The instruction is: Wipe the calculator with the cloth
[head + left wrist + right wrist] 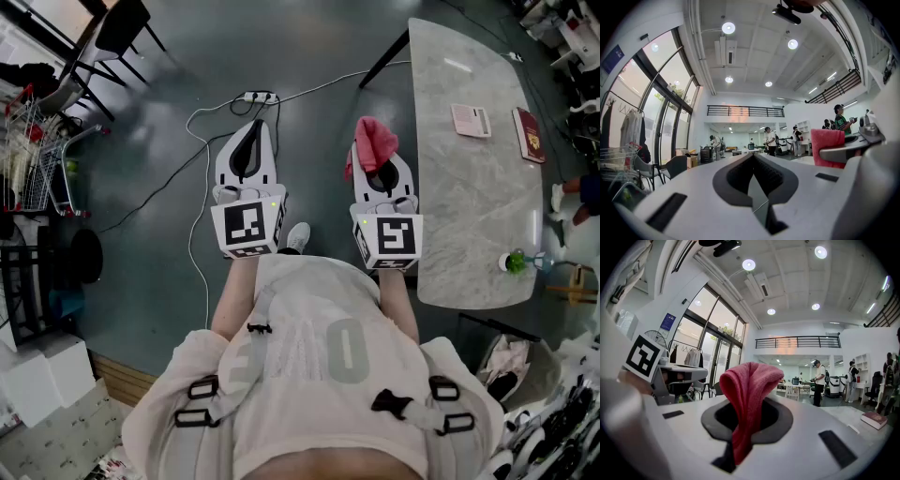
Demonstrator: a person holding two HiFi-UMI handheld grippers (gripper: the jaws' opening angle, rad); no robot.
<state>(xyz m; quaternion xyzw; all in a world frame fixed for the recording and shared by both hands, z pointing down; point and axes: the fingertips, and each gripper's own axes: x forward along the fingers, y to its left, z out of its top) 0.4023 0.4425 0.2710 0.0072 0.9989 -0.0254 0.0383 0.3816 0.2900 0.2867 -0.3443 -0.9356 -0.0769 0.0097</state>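
Note:
My right gripper [379, 161] is shut on a pink-red cloth [372, 141] that sticks up from between its jaws [749, 394] and droops over its tip. My left gripper [249, 141] is shut with nothing in it; its dark pads [764, 180] meet. Both grippers are held level, side by side over the grey floor, left of the table. The pink calculator [471, 120] lies flat on the grey marble table [469, 216], to the right of the cloth and apart from it. From the left gripper view the cloth [827, 145] shows at the right.
A dark red booklet [531, 134] lies right of the calculator, and a small green thing [513, 262] stands near the table's near edge. A white cable and power strip [258, 97] lie on the floor ahead. A cart [37, 159] and chairs stand at left. People stand far off.

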